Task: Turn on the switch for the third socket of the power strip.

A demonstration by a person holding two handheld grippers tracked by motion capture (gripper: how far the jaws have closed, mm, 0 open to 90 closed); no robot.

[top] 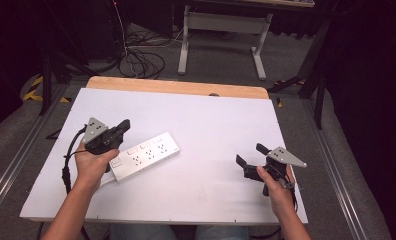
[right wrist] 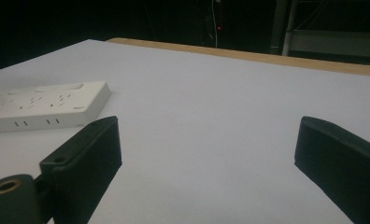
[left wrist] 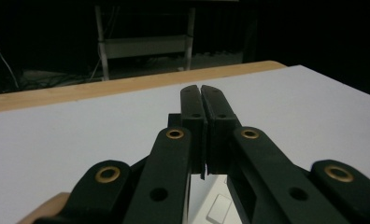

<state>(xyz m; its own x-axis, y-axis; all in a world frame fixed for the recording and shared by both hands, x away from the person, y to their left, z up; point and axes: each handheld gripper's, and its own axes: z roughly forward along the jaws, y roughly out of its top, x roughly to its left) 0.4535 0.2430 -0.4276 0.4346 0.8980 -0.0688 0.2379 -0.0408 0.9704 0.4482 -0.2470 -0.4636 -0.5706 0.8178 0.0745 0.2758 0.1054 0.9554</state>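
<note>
A: Looking down from the high view, where does the power strip (top: 145, 155) lie?

B: Flat on the white surface (top: 211, 130), left of its middle, set at a slant with its far end pointing toward the centre. Its sockets face up.

A: And the left tongs (top: 123, 126)?

B: They sit in the person's left hand (top: 92, 162), over the near left end of the strip, pointing away toward the far edge of the surface. In the left gripper view the two black jaws stand pressed together with nothing between them, and a corner of the white strip shows just below them.

A: Do they touch the strip?

B: I cannot tell; they appear to be above it, not on it.

A: What about the right tongs (top: 250, 154)?

B: They are held by the right hand (top: 276, 186) near the right front corner of the surface, well apart from the strip, and aimed leftward toward it. The jaws stand wide, with only bare surface between them.

A: Does the right gripper view show the strip?

B: Yes, the power strip (right wrist: 43, 110) lies at its left side, beyond the left jaw.
</note>
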